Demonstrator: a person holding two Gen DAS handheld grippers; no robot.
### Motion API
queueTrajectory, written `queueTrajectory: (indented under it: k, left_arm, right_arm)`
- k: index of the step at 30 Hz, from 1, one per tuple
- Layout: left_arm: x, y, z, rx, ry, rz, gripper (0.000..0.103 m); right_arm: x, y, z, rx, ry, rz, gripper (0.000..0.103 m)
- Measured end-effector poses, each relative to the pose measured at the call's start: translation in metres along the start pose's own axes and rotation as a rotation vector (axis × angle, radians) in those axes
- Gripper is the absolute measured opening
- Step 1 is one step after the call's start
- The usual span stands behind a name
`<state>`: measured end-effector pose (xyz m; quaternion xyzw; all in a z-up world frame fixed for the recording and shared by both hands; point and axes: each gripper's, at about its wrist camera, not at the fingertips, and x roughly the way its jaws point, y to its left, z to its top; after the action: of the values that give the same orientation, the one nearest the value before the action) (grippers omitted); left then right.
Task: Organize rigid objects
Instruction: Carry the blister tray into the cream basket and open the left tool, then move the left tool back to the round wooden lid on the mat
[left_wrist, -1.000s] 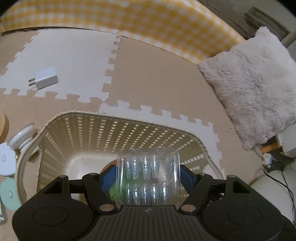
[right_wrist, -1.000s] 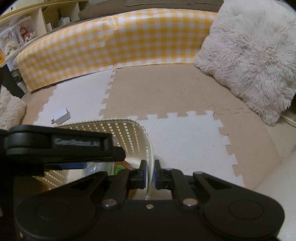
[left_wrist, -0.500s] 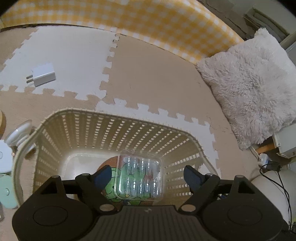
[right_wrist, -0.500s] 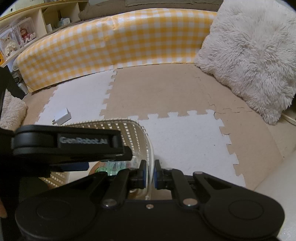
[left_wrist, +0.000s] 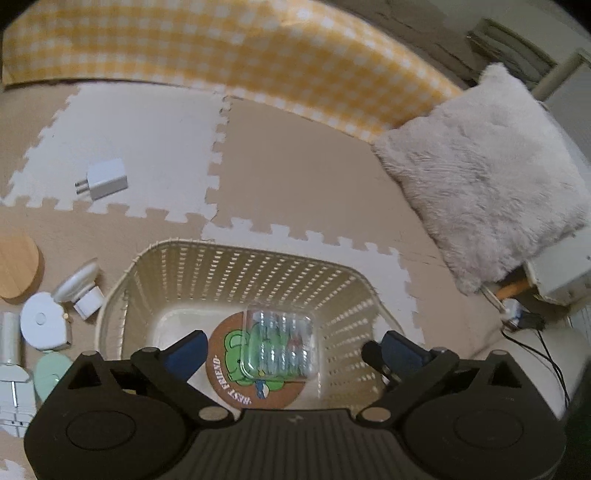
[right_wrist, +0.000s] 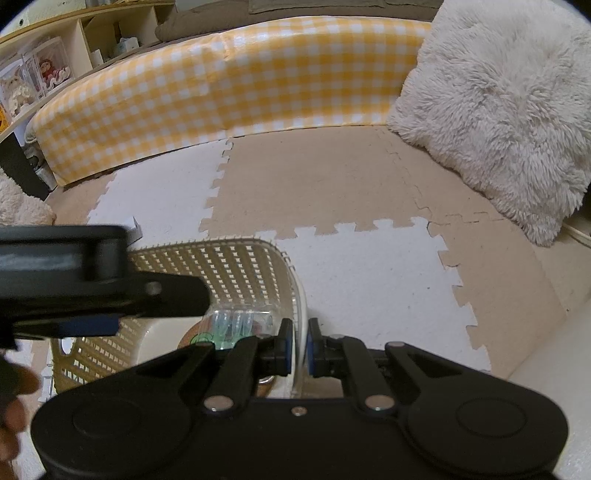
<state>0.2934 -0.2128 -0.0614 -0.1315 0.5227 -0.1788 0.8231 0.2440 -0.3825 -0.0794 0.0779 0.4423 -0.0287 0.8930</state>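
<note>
Cream basket (left_wrist: 258, 266) holds a clear plastic case (left_wrist: 279, 345) atop a round coaster (left_wrist: 229, 384).

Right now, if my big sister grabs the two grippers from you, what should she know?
Left gripper: open, empty, above the basket.
Right gripper: shut on the basket's rim, holding it steady.
Done: the clear plastic case lies in the basket on top of a round frog coaster.
Left: the white charger on the mat beyond the basket, and the pile beside it: wooden disc, white round gadget, mint piece. What some of these are is unclear.
</note>
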Motion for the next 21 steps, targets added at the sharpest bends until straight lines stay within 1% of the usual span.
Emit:
queueTrajectory:
  k: [6,9,11,16,21]
  left_arm:
    - [-0.036,-0.005,-0.015,0.058,-0.038,-0.017,0.102]
    - [-0.056,-0.004,-0.024,0.082,-0.059,-0.04,0.103]
    - [-0.067,0.0,-0.029,0.099,-0.078,-0.044,0.103]
    - [-0.092,0.017,-0.04,0.145,-0.139,-0.021,0.103]
    - [-0.108,0.047,-0.046,0.146,-0.198,0.017,0.103]
  right_arm:
    - [0.0,0.0,0.0,-0.001,0.0,-0.001,0.008]
    - [0.0,0.0,0.0,-0.003,0.001,-0.003,0.008]
    - [-0.001,0.001,-0.001,-0.004,0.002,-0.004,0.008]
    - [-0.001,0.001,0.0,-0.005,0.003,-0.006,0.008]
    - [-0.001,0.001,0.0,-0.006,0.003,-0.007,0.008]
